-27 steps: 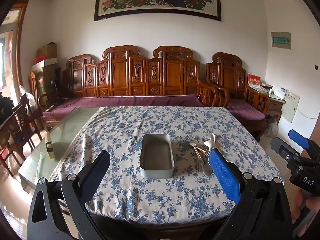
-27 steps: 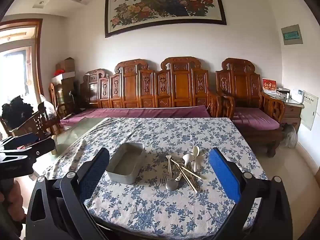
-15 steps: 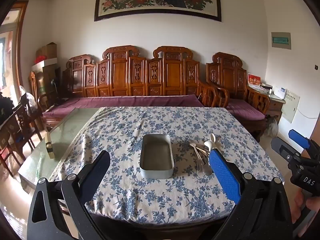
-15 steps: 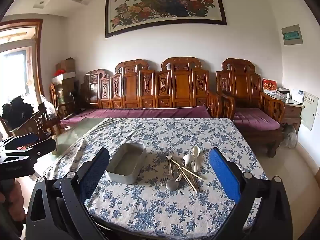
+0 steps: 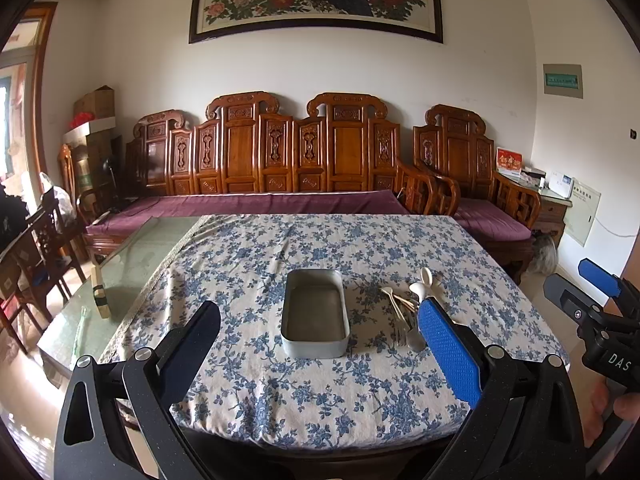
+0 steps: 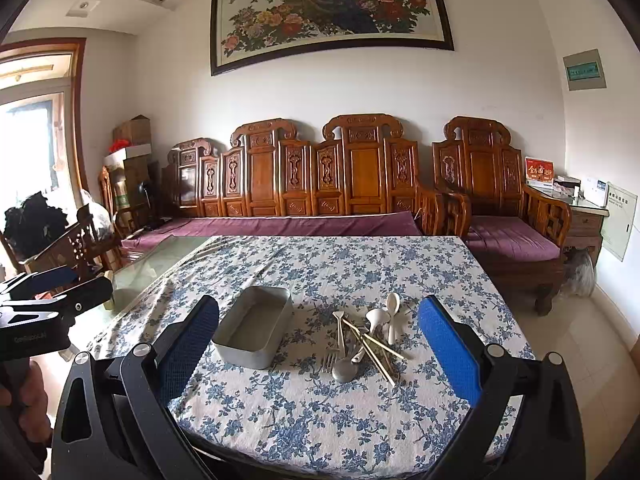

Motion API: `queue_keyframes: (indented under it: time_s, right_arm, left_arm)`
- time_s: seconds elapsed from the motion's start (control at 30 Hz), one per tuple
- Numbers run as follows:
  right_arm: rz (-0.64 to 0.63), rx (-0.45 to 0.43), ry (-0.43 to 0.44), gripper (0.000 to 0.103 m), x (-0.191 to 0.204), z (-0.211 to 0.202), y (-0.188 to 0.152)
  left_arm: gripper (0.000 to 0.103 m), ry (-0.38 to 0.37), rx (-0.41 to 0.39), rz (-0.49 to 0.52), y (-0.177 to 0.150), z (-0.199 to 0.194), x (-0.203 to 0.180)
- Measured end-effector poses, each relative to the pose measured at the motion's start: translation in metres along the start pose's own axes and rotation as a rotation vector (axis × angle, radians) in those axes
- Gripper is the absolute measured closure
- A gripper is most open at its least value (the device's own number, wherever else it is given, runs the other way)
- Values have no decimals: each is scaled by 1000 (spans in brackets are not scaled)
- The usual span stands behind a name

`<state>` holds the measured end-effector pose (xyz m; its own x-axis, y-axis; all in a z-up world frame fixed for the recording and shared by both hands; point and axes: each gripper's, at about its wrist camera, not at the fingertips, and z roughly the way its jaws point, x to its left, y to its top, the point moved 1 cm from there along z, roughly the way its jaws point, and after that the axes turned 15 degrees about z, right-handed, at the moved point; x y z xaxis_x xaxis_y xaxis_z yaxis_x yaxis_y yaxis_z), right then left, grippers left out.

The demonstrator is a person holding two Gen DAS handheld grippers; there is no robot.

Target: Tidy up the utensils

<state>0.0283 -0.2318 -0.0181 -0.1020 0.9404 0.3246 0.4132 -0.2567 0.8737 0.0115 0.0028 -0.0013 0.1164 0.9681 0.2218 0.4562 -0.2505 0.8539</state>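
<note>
An empty grey metal tray (image 5: 315, 314) (image 6: 255, 326) sits mid-table on the blue floral tablecloth (image 5: 320, 248). To its right lies a pile of utensils (image 6: 366, 338) (image 5: 404, 308): white spoons, chopsticks, a metal spoon (image 6: 344, 369) and a fork (image 6: 330, 359). My left gripper (image 5: 320, 348) is open and empty, held in front of the table's near edge, facing the tray. My right gripper (image 6: 320, 344) is open and empty, also short of the table, facing the pile. Each gripper shows at the edge of the other's view.
Bare glass tabletop (image 5: 132, 256) lies left of the cloth, with a small brush (image 5: 100, 292) on it. A carved wooden sofa (image 5: 280, 168) with purple cushions stands behind the table. Wooden chairs (image 5: 36, 256) stand at the left, a side cabinet (image 5: 552, 200) at the right.
</note>
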Motion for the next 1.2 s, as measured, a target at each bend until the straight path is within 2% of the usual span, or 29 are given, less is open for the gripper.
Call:
queue_keyframes:
  time_s: [1.2]
  right_arm:
    - [3, -2, 0, 3, 2, 0, 2]
  left_arm:
    - [7, 3, -22, 16, 7, -11, -8]
